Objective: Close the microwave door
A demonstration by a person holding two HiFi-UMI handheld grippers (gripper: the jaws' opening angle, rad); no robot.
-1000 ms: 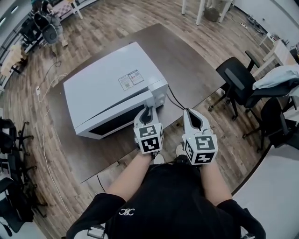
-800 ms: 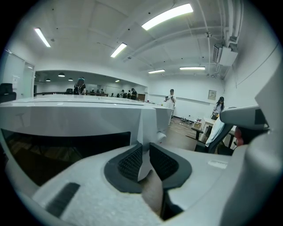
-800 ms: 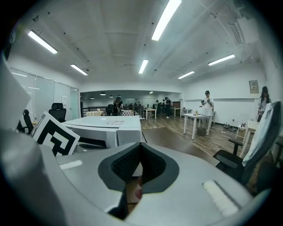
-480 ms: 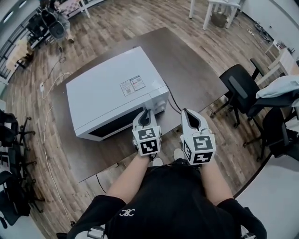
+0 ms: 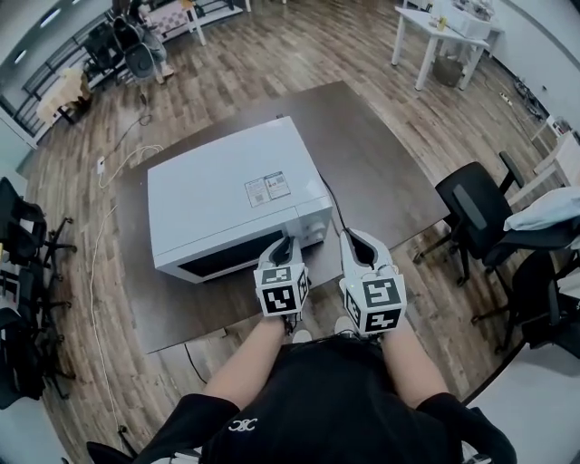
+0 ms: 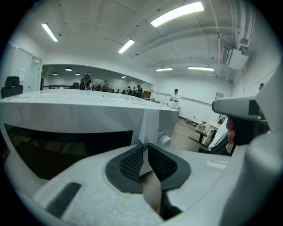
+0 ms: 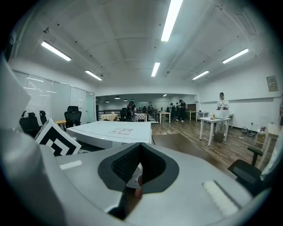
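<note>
The white microwave (image 5: 227, 195) stands on a dark brown table (image 5: 381, 172). Its dark-windowed door (image 5: 222, 261) lies flush with the front. My left gripper (image 5: 284, 245) hovers just in front of the microwave's right control panel. In the left gripper view the door window (image 6: 66, 145) and a knob (image 6: 164, 139) lie right beyond the left gripper (image 6: 145, 146). Its jaws have just been closing, and a narrow slit with nothing in it remains between them. My right gripper (image 5: 348, 237) is held beside it, off the microwave's right corner, shut and empty (image 7: 140, 148).
A black power cable (image 5: 331, 195) runs from the microwave across the table. Black office chairs (image 5: 476, 204) stand at the right, more chairs (image 5: 23, 245) at the left. A white table (image 5: 453, 27) is at the far right, on wooden floor.
The right gripper has drifted a little towards the left one. The left gripper stays at the microwave's front right. The head view has tilted, showing more of the room beyond.
</note>
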